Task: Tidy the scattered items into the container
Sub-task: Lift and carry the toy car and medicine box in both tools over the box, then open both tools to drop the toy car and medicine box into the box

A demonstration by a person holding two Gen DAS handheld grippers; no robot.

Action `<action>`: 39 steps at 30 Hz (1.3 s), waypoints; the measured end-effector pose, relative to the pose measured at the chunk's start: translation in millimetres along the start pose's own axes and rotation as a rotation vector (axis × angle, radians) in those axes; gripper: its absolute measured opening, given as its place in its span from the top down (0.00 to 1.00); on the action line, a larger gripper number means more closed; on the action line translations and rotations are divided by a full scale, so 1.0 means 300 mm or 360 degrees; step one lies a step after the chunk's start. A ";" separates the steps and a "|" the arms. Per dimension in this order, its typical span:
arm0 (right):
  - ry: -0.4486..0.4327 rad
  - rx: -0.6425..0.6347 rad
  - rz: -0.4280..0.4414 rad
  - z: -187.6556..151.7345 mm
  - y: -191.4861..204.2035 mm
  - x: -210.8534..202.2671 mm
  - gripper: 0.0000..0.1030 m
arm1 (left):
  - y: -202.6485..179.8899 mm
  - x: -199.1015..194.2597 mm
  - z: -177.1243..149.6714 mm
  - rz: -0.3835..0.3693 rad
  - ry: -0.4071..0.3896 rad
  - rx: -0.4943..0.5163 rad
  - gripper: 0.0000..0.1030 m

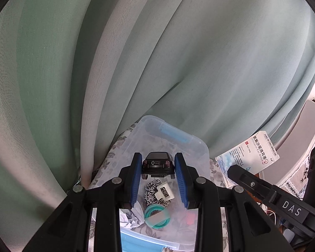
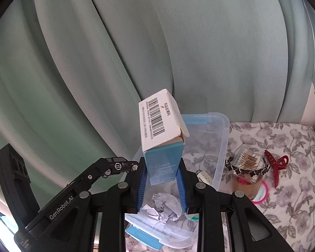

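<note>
Clear plastic container (image 1: 196, 147) sits on the floral cloth against the curtain (image 1: 136, 52). Left wrist view: the left gripper (image 1: 158, 166) is clamped on a black toy car (image 1: 157, 162), held above the container's interior, evidently positioned for release over the scrunchie (image 1: 152, 191), teal rings (image 1: 156, 216) and crumpled paper (image 1: 130, 216) already inside. The car's long axis runs away from the camera, tail end toward the lens.

Right wrist view: the right gripper (image 2: 162, 177) grips a medicine box (image 2: 162, 138) by its lower end, over the container's near edge. The box's long axis stands roughly upright, barcode face leaning left. Still outside on the cloth: cotton swabs (image 2: 248, 161), headband (image 2: 246, 171), red hair claw (image 2: 276, 164).
</note>
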State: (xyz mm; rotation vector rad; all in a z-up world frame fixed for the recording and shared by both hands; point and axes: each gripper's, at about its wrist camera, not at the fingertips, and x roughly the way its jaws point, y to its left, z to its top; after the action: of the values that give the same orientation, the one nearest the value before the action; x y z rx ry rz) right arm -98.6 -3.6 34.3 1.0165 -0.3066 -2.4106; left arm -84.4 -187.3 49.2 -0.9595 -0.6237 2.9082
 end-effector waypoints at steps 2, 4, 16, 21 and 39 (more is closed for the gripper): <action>0.0018 -0.0001 -0.0006 -0.001 -0.004 0.021 0.72 | 0.008 0.010 -0.002 0.0003 0.0013 -0.0003 0.68; 0.0034 -0.0002 -0.0014 -0.002 -0.009 0.042 0.72 | 0.013 0.018 -0.003 0.0009 0.0026 -0.0006 0.68; 0.0160 0.0009 -0.0047 -0.019 -0.042 0.162 0.72 | 0.046 0.081 -0.013 0.0040 0.0102 -0.0024 0.68; 0.0191 0.0010 -0.0050 -0.008 -0.053 0.213 0.70 | 0.052 0.107 -0.016 0.0042 0.0121 -0.0029 0.68; 0.0225 0.0021 -0.0045 -0.024 -0.024 0.159 0.42 | 0.051 0.121 -0.019 0.0029 0.0148 -0.0045 0.40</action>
State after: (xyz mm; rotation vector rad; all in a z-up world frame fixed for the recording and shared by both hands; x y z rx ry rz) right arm -124.3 -22.8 -2.3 1.1978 -0.2605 -2.3495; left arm -108.8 -194.2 18.6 -1.1022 -0.6552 2.8576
